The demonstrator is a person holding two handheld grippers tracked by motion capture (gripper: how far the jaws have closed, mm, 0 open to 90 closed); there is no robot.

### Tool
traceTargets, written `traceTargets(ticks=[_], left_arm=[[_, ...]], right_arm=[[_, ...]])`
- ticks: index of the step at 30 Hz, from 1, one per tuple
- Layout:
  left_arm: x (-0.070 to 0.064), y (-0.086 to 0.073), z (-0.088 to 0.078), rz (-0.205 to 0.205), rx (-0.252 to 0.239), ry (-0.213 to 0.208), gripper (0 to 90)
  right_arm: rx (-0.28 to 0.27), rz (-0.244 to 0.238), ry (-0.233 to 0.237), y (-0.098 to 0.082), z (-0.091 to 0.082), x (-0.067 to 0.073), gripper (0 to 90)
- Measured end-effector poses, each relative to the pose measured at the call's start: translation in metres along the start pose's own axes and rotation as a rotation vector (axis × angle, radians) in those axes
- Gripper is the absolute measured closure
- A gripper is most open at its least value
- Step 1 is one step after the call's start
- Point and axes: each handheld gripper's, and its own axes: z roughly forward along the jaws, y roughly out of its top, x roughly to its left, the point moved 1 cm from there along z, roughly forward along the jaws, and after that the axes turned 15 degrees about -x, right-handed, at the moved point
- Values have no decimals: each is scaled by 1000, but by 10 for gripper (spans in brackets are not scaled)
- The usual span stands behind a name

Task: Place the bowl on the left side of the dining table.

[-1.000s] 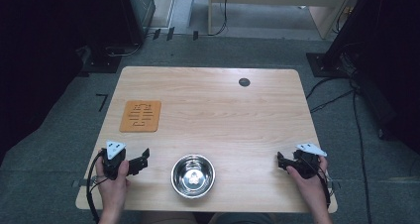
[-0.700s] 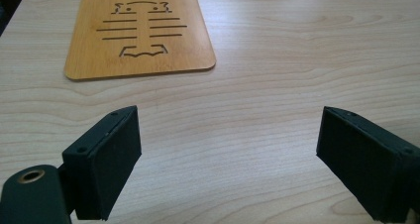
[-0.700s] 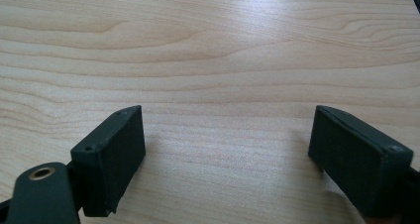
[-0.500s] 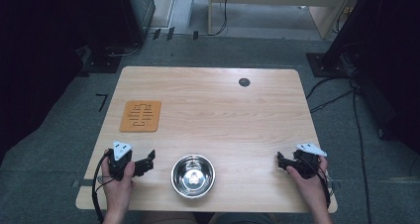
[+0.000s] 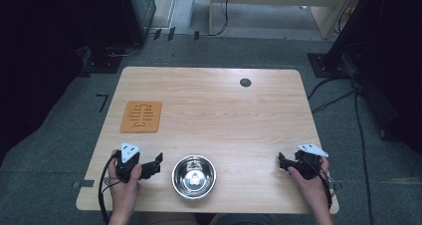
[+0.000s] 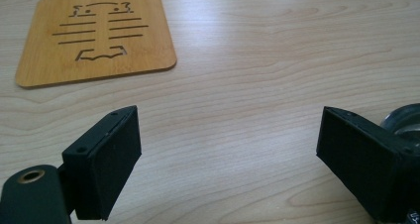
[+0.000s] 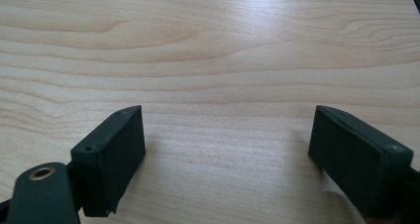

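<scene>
Resting near the front edge of the table (image 5: 209, 93), a round bowl (image 5: 194, 176) of polished metal sits between the two hands, its shiny inside throwing back small bright spots of light. The table is pale wood with a long wavy grain, its corners rounded, and a small dark round hole (image 5: 245, 82) is set near its far edge.

Just to the left of the bowl, the left gripper (image 5: 155, 164) is held low over the wood, with a little bare wood showing between its tips and the bowl's rim in the high view. Its two black jaws stand wide apart with nothing between them; in the left gripper view their pads (image 6: 121, 157) look flat and matt, with a finely grained face, and a curved bit of the bowl's bright rim peeks out behind the right-hand jaw. A grey three-cornered plate lies on top of this gripper.

Farther back on the left lies a square trivet (image 5: 142, 116) of orange-brown wood, thin and flat with rounded corners, cut through with slots and short lines in a pattern.

Well apart from the bowl, at the table's right, the right gripper (image 5: 283, 161) is held low too. Its blocky black jaws are spread wide over bare wood, gripping nothing.
</scene>
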Motion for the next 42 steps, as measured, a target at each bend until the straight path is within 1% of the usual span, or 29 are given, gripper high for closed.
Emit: traceTargets(ticks=[3, 6, 19, 21, 22, 23, 24, 28, 30, 34, 37, 38, 41, 42], left_arm=[[-2, 0, 0, 4, 0, -6, 102], [-6, 1, -1, -3, -3, -19, 102], [-19, -1, 1, -4, 4, -59, 102], [-21, -2, 1, -10, 2, -67, 102], [-22, -2, 1, -28, 0, -91, 102], [-22, -2, 1, -28, 0, -91, 102], [-23, -2, 1, -36, 2, -105, 102], [-27, -3, 2, -46, 3, -132, 102], [-30, -4, 3, -45, 11, -144, 102], [-37, -6, 5, -10, 32, -148, 103], [-42, -8, 7, -5, 45, -175, 107], [-44, -8, 7, 1, 53, -181, 136], [-47, -11, 9, 19, 89, -211, 157], [-49, -12, 10, 24, 97, -215, 227]], right_arm=[[0, 0, 0, 0, 0, 0, 138], [0, 0, 0, 0, 0, 0, 138], [0, 0, 0, 0, 0, 0, 138], [0, 0, 0, 0, 0, 0, 138], [0, 0, 0, 0, 0, 0, 138], [0, 0, 0, 0, 0, 0, 138], [0, 0, 0, 0, 0, 0, 138], [0, 0, 0, 0, 0, 0, 138], [0, 0, 0, 0, 0, 0, 138], [0, 0, 0, 0, 0, 0, 138], [0, 0, 0, 0, 0, 0, 138], [0, 0, 0, 0, 0, 0, 138], [0, 0, 0, 0, 0, 0, 138], [0, 0, 0, 0, 0, 0, 138]])
